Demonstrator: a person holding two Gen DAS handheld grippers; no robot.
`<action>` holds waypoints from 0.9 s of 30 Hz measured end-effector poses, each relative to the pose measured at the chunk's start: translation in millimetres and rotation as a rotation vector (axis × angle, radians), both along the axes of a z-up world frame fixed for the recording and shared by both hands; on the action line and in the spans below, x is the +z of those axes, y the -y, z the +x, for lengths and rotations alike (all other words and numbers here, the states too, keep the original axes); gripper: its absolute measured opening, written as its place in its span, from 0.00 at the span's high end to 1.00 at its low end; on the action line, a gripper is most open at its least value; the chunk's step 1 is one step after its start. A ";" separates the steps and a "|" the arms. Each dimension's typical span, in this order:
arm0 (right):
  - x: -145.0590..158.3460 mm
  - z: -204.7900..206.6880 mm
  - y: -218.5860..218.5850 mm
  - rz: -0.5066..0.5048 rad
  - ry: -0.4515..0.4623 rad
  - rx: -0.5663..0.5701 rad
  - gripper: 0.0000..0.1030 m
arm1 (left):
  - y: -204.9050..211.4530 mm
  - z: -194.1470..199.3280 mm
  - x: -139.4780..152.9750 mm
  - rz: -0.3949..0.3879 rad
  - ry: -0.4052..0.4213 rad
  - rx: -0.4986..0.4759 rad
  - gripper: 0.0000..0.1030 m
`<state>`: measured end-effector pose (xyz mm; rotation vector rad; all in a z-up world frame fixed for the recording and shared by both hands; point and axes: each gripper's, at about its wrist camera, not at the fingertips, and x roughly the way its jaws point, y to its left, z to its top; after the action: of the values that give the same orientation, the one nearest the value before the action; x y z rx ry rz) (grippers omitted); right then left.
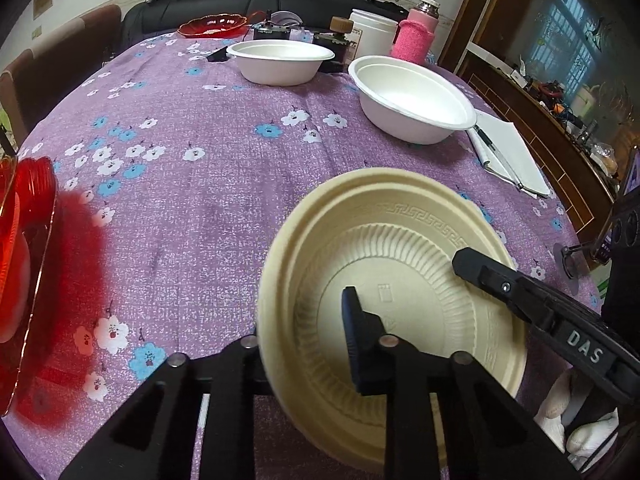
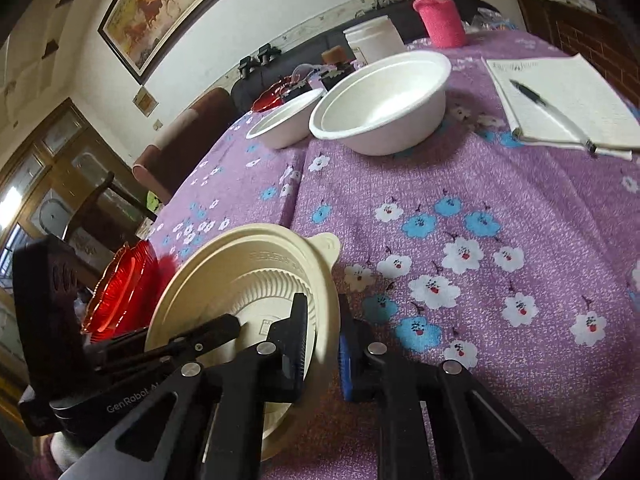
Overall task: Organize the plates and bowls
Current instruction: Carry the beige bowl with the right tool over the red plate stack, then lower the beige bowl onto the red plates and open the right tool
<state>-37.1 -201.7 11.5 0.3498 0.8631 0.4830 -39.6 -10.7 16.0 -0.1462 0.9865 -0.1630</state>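
Two nested cream plates (image 1: 400, 248) lie low over the purple flowered tablecloth (image 1: 192, 200). My left gripper (image 1: 304, 320) is shut on their left rim, with one finger (image 1: 356, 320) inside the dish and the other under the rim. My right gripper (image 2: 322, 320) is shut on the opposite rim of the cream plates (image 2: 256, 264), its blue-padded finger (image 2: 346, 354) outside. The right gripper's finger (image 1: 480, 268) reaches in from the right in the left wrist view. Two white bowls (image 1: 280, 60) (image 1: 412, 100) stand apart farther back, also seen as bowls (image 2: 286, 120) (image 2: 380, 100).
Red glass plates (image 1: 24, 240) (image 2: 120, 292) sit at the table's left edge. A notebook with a pen (image 1: 504, 152) (image 2: 560, 100) lies at the right. A pink bottle (image 1: 416, 36), a white jar (image 1: 372, 32) and a red dish (image 1: 212, 24) stand at the back.
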 end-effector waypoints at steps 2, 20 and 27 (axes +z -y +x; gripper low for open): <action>2.7 -1.9 1.5 0.021 0.009 -0.006 0.88 | -2.6 -2.8 4.1 -0.010 0.003 0.003 0.82; 99.0 -19.5 -152.9 -0.031 0.132 0.196 0.88 | -149.2 -61.9 98.7 -0.009 0.181 0.234 0.82; 107.5 -5.9 -243.9 -0.083 0.106 0.297 0.87 | -221.2 -65.4 101.3 0.026 0.180 0.350 0.82</action>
<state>-43.0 42.1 119.0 0.1182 0.8326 0.7321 -105.0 210.5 117.2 -0.2726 0.7697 0.1552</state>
